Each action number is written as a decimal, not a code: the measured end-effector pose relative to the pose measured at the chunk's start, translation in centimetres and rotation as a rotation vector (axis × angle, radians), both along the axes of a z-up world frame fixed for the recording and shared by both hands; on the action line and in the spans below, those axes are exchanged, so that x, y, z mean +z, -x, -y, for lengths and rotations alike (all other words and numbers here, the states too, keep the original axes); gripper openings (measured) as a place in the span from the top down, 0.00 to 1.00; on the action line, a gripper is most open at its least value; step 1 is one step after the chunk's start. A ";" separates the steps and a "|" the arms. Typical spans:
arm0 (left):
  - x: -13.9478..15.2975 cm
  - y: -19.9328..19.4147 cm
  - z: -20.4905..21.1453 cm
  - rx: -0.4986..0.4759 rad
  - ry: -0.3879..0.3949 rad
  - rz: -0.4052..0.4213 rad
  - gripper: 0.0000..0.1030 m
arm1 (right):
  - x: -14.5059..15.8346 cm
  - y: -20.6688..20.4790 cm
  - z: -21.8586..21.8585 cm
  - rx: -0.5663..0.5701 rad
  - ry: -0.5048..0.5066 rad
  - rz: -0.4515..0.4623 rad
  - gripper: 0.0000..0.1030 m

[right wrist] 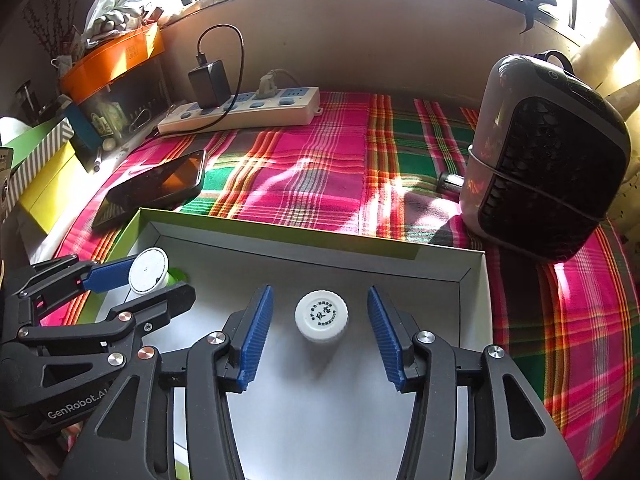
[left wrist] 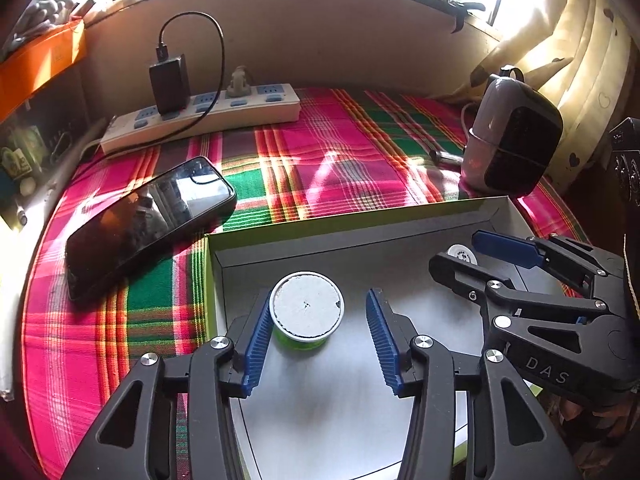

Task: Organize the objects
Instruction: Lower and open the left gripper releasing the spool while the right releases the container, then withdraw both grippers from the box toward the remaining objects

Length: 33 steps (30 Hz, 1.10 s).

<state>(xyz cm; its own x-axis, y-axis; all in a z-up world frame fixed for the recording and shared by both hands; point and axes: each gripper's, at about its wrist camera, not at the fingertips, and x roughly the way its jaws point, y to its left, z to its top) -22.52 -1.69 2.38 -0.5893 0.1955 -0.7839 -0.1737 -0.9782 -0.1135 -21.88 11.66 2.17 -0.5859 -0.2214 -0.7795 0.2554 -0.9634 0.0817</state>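
A shallow white box with green outer walls (left wrist: 360, 216) lies on the plaid cloth. In it stands a small green cup with a white lid (left wrist: 307, 306) between the fingers of my left gripper (left wrist: 316, 340). The left pad is right at the cup's side and the right pad stands clear of it, so the gripper is open. A white capped bottle (right wrist: 321, 314) stands in the same box (right wrist: 280, 236) between the fingers of my right gripper (right wrist: 322, 336), with a gap on both sides. Each view also shows the other gripper: the right gripper (left wrist: 454, 248) and the left gripper (right wrist: 160, 280).
A black phone (left wrist: 148, 220) lies left of the box. A power strip (left wrist: 200, 116) with a black charger runs along the back wall. A dark rounded appliance (right wrist: 548, 160) stands at the right. Boxes and an orange tray (right wrist: 116, 60) crowd the far left.
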 end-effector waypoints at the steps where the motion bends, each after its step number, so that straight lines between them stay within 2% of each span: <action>1: 0.1 -0.1 0.0 0.002 0.000 -0.004 0.55 | 0.0 -0.1 0.0 0.000 -0.001 -0.001 0.50; 7: 0.8 -1.2 0.3 0.007 -0.001 -0.024 0.55 | 0.4 -1.0 0.1 -0.003 -0.004 -0.007 0.50; 11: 1.3 -2.1 0.2 0.013 0.031 -0.047 0.55 | 0.8 -1.9 0.0 -0.006 0.000 -0.016 0.50; 23: 2.6 -5.4 0.4 0.022 0.017 -0.077 0.55 | 2.8 -5.3 -0.3 -0.013 0.036 -0.062 0.49; 26: 2.9 -6.4 0.4 0.025 0.029 -0.093 0.55 | 2.9 -6.2 -0.3 -0.012 0.036 -0.070 0.49; 33: 3.2 -8.4 0.8 0.030 0.003 -0.109 0.55 | 3.2 -8.5 -1.0 -0.019 0.053 -0.089 0.49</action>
<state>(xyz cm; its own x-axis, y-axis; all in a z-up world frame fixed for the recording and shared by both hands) -14.09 -2.50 5.55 -0.6765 0.1747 -0.7154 -0.1558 -0.9834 -0.0928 -13.39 12.64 5.36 -0.6568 -0.2487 -0.7119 0.2453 -0.9632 0.1101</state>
